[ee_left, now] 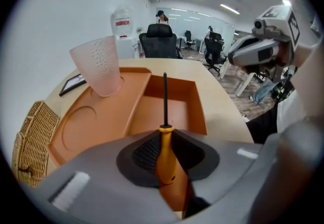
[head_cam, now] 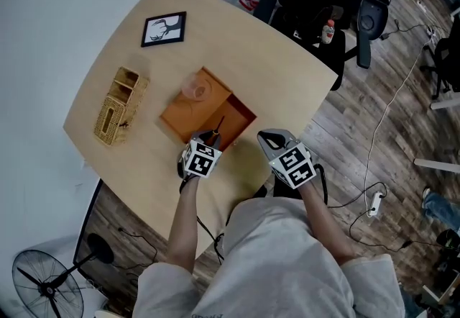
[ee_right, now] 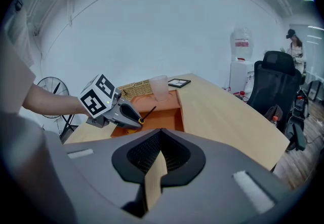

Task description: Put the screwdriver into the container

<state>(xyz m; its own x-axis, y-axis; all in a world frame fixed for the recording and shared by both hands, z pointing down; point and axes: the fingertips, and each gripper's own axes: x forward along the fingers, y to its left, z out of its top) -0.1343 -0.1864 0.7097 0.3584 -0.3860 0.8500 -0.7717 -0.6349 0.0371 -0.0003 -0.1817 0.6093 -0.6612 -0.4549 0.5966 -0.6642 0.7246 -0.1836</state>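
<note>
The left gripper has its jaws clamped on the orange handle of the one screwdriver. It is tilted down so the dark shaft points at the deep compartment of the single orange container, which looks like lining up for the drop. The right gripper hangs just beside it over the tabletop, jaws nearly together with nothing between them, likely kept out of the way. One frosted cup stands on the container's shallow side. One wicker basket and one picture frame sit apart, clear of the work.
</note>
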